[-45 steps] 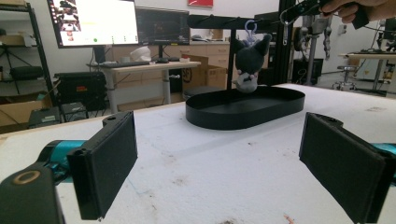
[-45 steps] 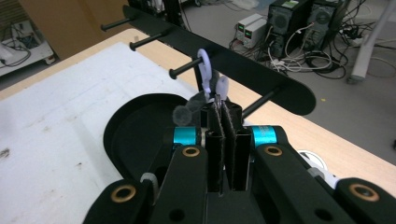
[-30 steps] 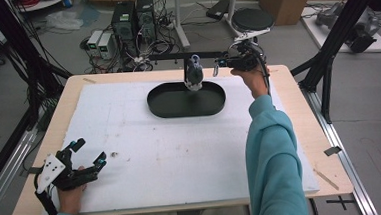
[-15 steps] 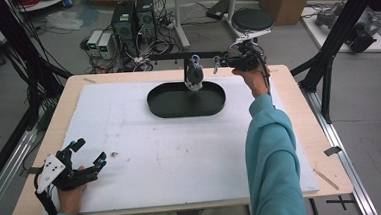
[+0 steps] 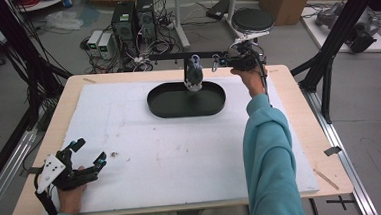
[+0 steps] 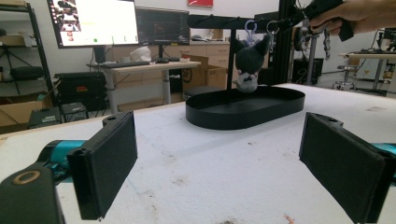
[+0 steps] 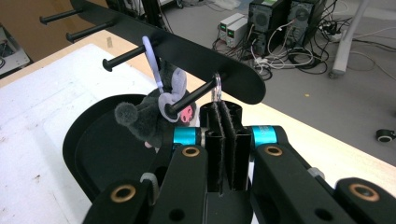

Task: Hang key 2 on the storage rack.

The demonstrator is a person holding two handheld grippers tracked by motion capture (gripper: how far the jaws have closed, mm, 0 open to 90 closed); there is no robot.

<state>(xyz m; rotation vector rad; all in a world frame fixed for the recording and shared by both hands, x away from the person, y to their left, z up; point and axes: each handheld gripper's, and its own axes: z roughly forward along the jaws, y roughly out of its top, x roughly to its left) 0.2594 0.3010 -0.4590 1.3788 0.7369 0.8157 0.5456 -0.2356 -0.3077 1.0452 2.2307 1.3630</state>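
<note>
Well, over at the near left corner of the white foam-topped worktop (image 5: pixel 146 155), far from the black oval tray (image 5: pixel 187 106), the left tongs (image 5: pixel 83 155) sit spread wide and empty, out of the play.

Moving along to the tray: above it hangs the dark grey plush toy keyring (image 5: pixel 193 76), its lilac loop (image 7: pixel 154 63) hooked on a peg of the black peg rail (image 5: pixel 175 56) that stands over the tray's far edge.

Just right of the plush, the right tongs (image 7: pixel 227 140) are clamped flat together on the small silver metal ring (image 7: pixel 216 88) that sits on the rail's last peg (image 7: pixel 196 95).

The danger, as I read it: that ring rides near the peg's tip, so a pull off-axis could snag it against the rail, or let the thin ring slip out of the pads and drop toward the tray. A careless swing could also bump the plush and unhook it.
</note>
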